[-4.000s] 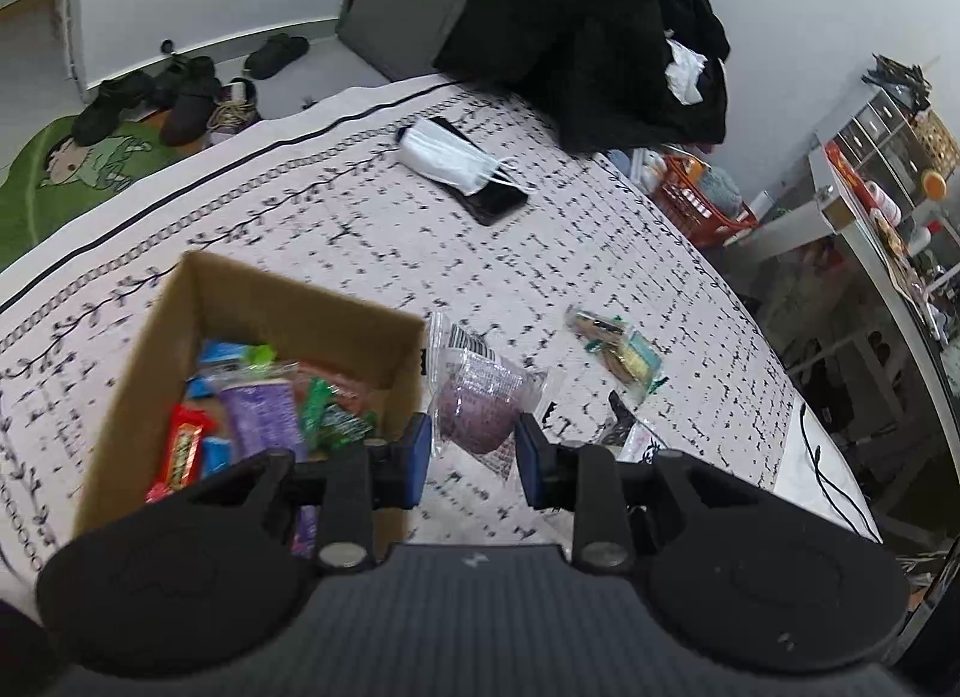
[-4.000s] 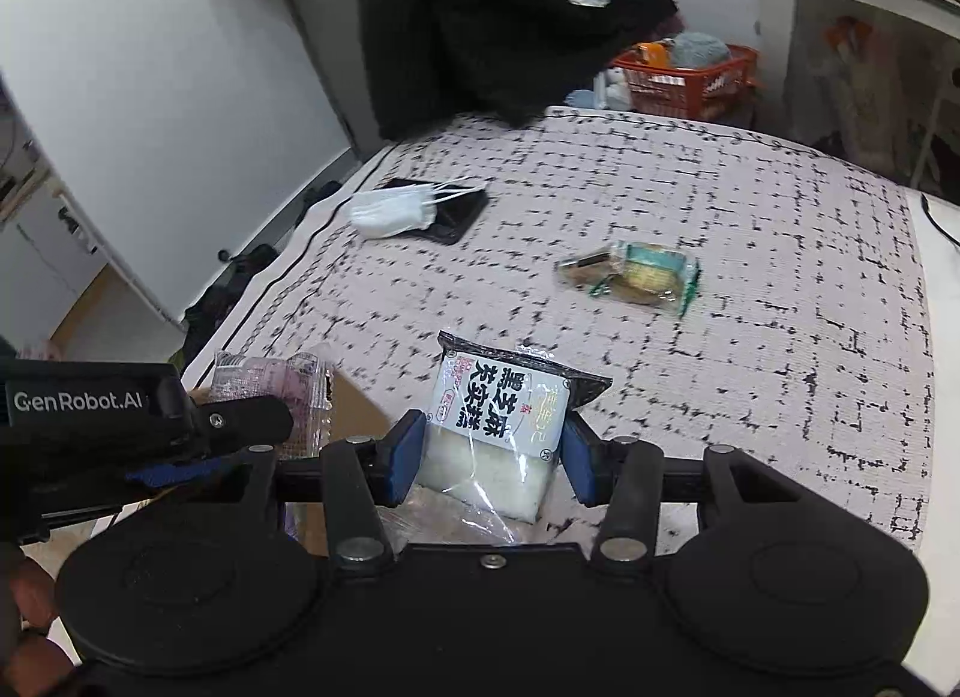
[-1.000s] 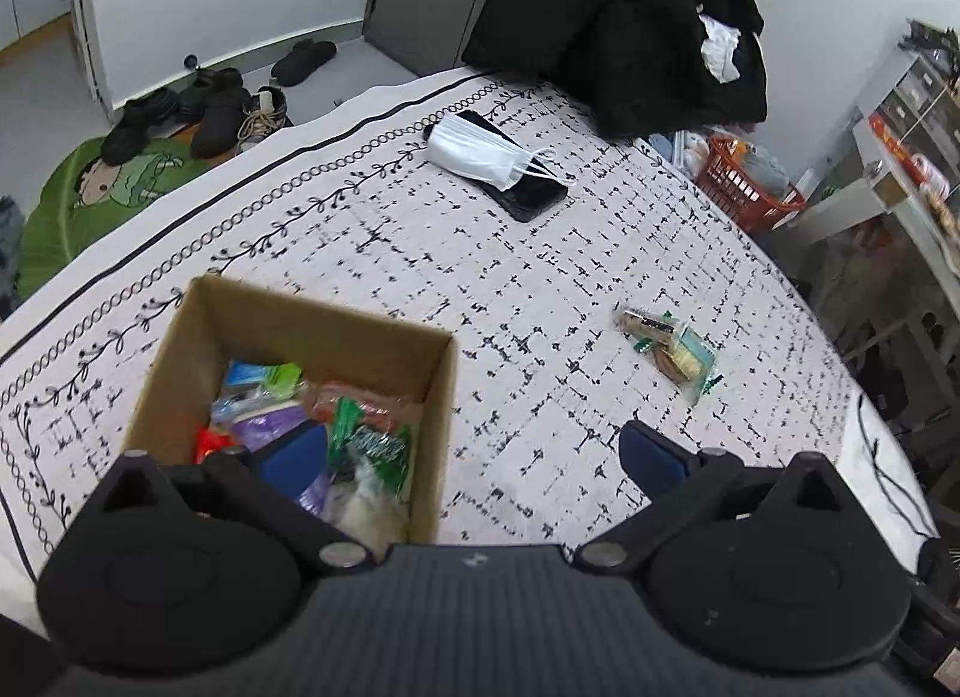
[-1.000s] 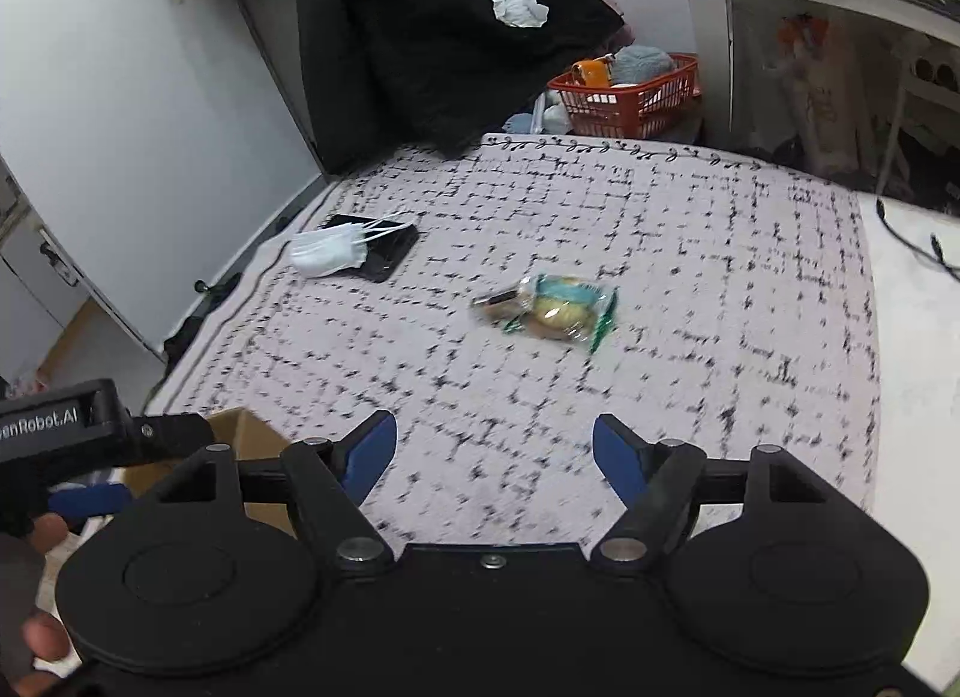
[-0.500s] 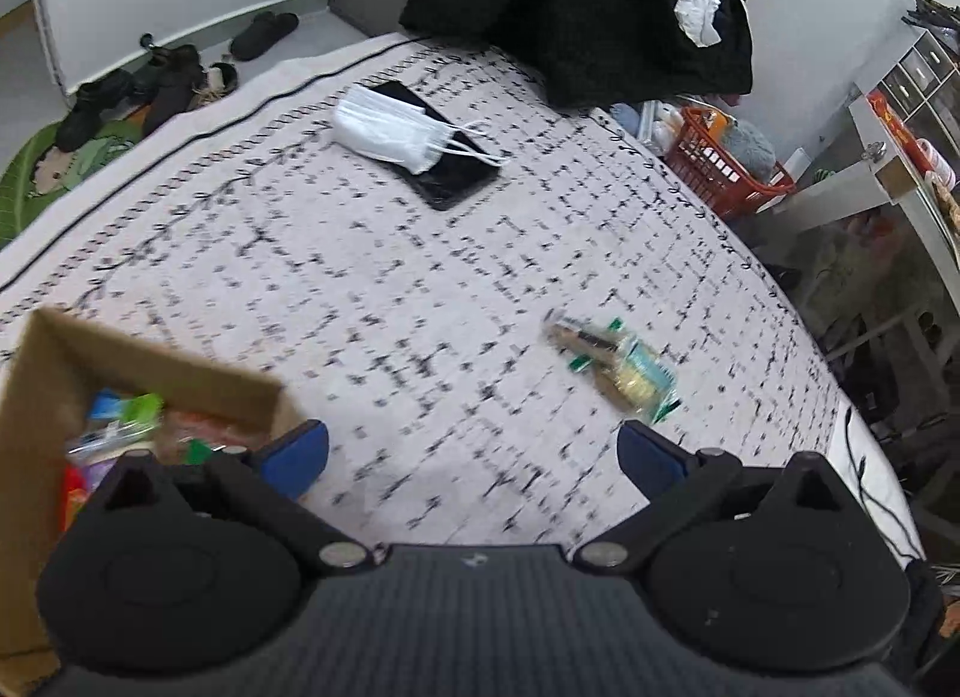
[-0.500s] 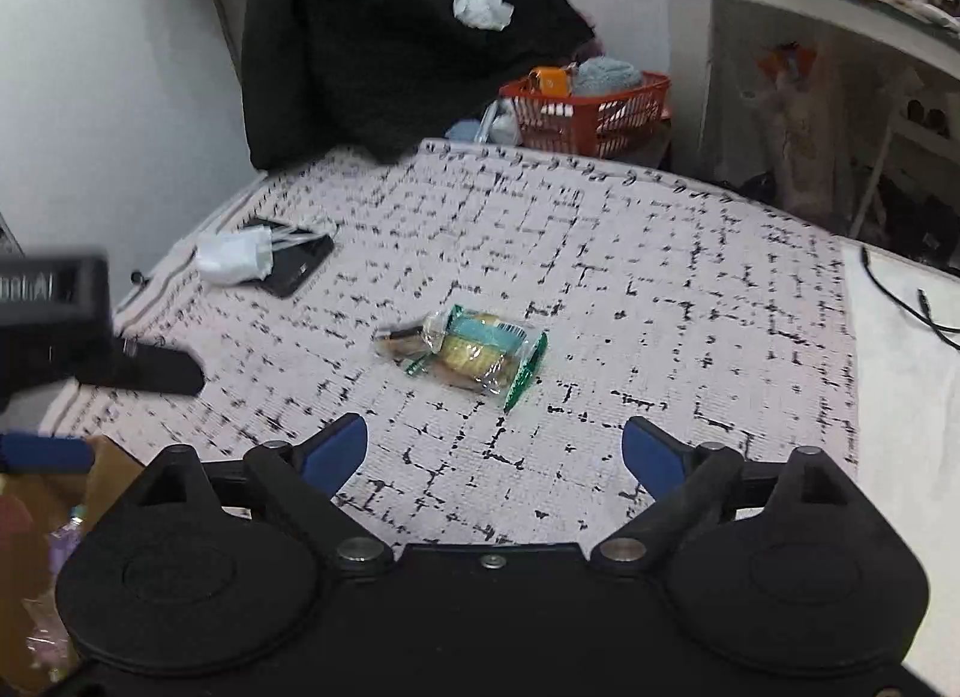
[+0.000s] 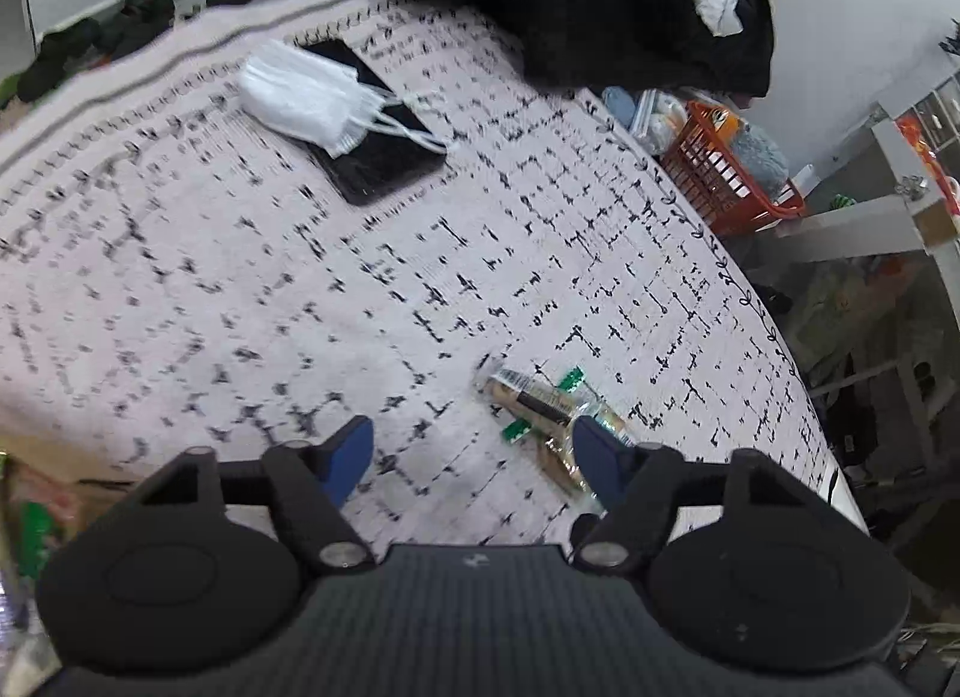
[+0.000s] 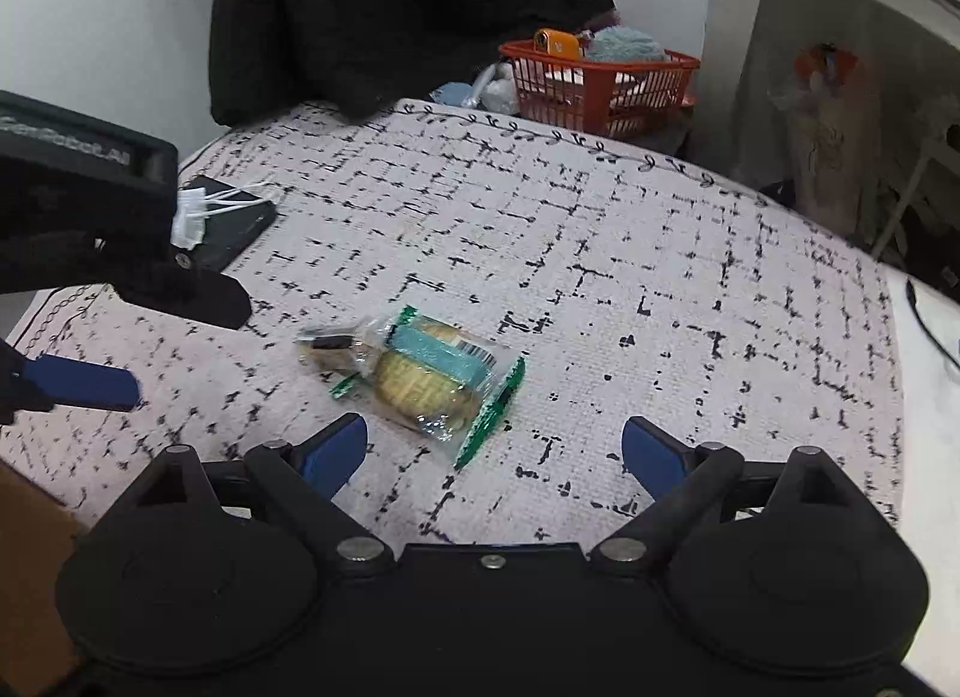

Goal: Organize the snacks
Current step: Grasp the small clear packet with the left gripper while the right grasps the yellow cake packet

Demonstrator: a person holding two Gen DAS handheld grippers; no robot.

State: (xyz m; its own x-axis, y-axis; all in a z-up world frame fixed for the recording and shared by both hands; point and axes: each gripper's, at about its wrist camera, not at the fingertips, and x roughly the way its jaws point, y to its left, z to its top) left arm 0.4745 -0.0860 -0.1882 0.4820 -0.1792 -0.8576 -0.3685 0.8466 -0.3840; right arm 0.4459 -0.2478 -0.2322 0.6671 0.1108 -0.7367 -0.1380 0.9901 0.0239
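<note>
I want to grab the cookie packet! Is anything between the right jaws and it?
Nothing visible. The cookie packet lies alone on the patterned cloth, just ahead of the open right gripper. The left gripper hovers off to one side, not between them.

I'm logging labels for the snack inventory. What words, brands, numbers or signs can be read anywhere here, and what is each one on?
"GenRobot.AI": blurred white lettering, only partly legible, on the black body of the left gripper, in the right wrist view.
Snack packet: a barcode and a teal label show, but the print is too small to read.
Phone and face mask: no text visible.
Orange basket: nothing readable.
</note>
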